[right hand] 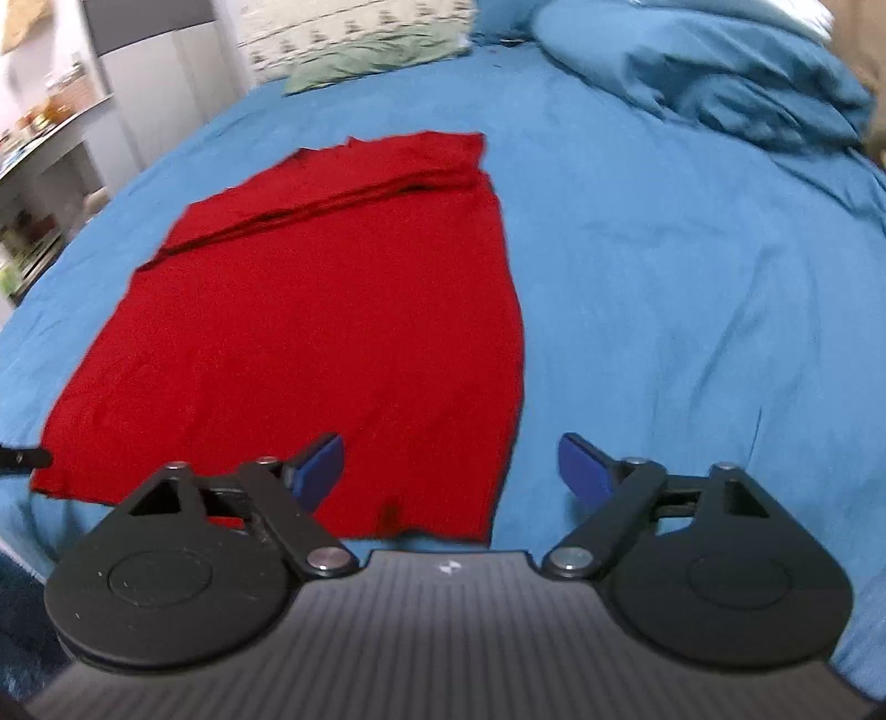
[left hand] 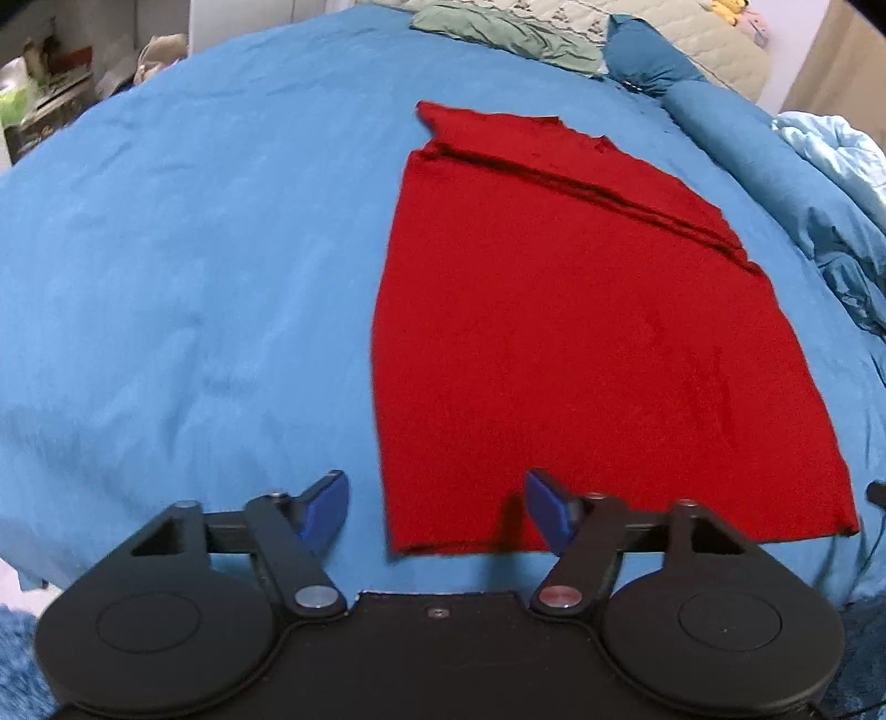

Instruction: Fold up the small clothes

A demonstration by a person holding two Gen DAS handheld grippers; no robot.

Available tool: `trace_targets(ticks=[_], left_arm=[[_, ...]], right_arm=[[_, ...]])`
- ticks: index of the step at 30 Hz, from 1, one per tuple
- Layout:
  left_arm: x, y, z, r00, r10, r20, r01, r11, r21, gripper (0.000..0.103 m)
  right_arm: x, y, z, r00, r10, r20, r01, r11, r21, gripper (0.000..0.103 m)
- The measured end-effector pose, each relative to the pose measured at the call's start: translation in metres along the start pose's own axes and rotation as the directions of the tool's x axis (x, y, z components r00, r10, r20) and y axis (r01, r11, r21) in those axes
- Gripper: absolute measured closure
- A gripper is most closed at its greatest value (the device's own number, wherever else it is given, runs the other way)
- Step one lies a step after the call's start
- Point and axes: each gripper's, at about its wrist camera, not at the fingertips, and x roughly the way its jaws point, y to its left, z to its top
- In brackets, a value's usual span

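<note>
A red garment point(left hand: 587, 343) lies flat on the blue bedsheet point(left hand: 194, 266), with a folded band across its far end. My left gripper point(left hand: 437, 507) is open and empty, hovering over the garment's near left corner. In the right wrist view the same red garment point(right hand: 321, 332) lies left of centre on the sheet point(right hand: 664, 304). My right gripper point(right hand: 451, 468) is open and empty, over the garment's near right corner. The tip of the other gripper point(right hand: 25, 457) shows at the left edge.
A green cloth point(left hand: 498, 30) and a patterned pillow point(left hand: 664, 33) lie at the head of the bed. A bunched blue duvet point(right hand: 720, 72) lies at the far right. Shelves with clutter point(right hand: 39, 183) stand left of the bed.
</note>
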Motion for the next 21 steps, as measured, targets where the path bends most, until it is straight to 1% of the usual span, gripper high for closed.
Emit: trace_targets(ticks=[1, 2, 3, 4, 5, 7, 9, 11, 13, 15, 16, 17, 18, 20, 21], left_arm=[[0.000, 0.001, -0.002, 1.000, 0.000, 0.004, 0.000, 1.000, -0.001, 0.035], [0.001, 0.000, -0.002, 1.000, 0.005, 0.011, -0.005, 1.000, 0.001, 0.036], [0.003, -0.001, -0.002, 1.000, 0.010, 0.013, -0.010, 1.000, 0.006, 0.036], [0.005, -0.003, -0.001, 1.000, 0.015, 0.013, -0.015, 1.000, 0.013, 0.036], [0.007, -0.003, -0.001, 1.000, 0.019, 0.014, -0.020, 1.000, 0.020, 0.037], [0.011, -0.006, -0.004, 0.999, 0.034, 0.018, -0.035, 0.999, 0.041, 0.037], [0.010, -0.003, -0.009, 0.999, 0.044, 0.024, -0.046, 0.997, 0.058, 0.037], [0.013, -0.006, -0.010, 0.998, 0.055, 0.029, -0.057, 0.996, 0.075, 0.037], [0.015, -0.006, -0.011, 0.998, 0.060, 0.033, -0.063, 0.995, 0.083, 0.039], [0.015, -0.007, -0.011, 0.997, 0.065, 0.038, -0.068, 0.994, 0.091, 0.047], [0.015, -0.007, -0.011, 0.997, 0.067, 0.039, -0.071, 0.993, 0.092, 0.054], [0.015, -0.007, -0.011, 0.997, 0.067, 0.039, -0.070, 0.993, 0.090, 0.062], [0.014, -0.006, -0.011, 0.997, 0.064, 0.038, -0.067, 0.994, 0.087, 0.066], [0.013, -0.005, -0.011, 0.998, 0.060, 0.034, -0.062, 0.995, 0.081, 0.084], [0.014, -0.007, -0.009, 0.998, 0.056, 0.030, -0.059, 0.995, 0.076, 0.089]], right_arm=[[0.005, -0.001, -0.008, 1.000, -0.017, -0.007, 0.017, 1.000, 0.013, 0.014], [0.008, 0.000, -0.013, 0.999, -0.037, -0.015, 0.037, 0.999, 0.012, 0.018], [0.012, 0.001, -0.015, 0.997, -0.068, -0.026, 0.068, 0.998, 0.007, 0.020], [0.013, 0.002, -0.015, 0.996, -0.079, -0.031, 0.079, 0.997, 0.010, 0.020], [0.015, 0.000, -0.015, 0.996, -0.079, -0.033, 0.080, 0.997, 0.021, 0.021], [0.019, -0.001, -0.015, 0.996, -0.082, -0.041, 0.084, 0.996, 0.035, 0.026], [0.024, 0.000, -0.019, 0.994, -0.084, -0.064, 0.086, 0.996, 0.023, 0.032], [0.029, 0.002, -0.021, 0.993, -0.088, -0.072, 0.089, 0.996, 0.007, 0.033], [0.032, 0.005, -0.021, 0.993, -0.089, -0.079, 0.088, 0.996, -0.011, 0.039], [0.034, 0.008, -0.022, 0.994, -0.080, -0.078, 0.078, 0.997, -0.023, 0.050], [0.035, 0.009, -0.022, 0.994, -0.075, -0.078, 0.072, 0.997, -0.032, 0.051], [0.034, 0.011, -0.022, 0.994, -0.074, -0.075, 0.071, 0.997, -0.042, 0.057], [0.035, 0.012, -0.022, 0.995, -0.066, -0.073, 0.063, 0.997, -0.048, 0.068], [0.035, 0.013, -0.021, 0.996, -0.041, -0.074, 0.038, 0.998, -0.044, 0.077], [0.035, 0.013, -0.022, 0.997, -0.041, -0.072, 0.038, 0.998, -0.044, 0.079]])
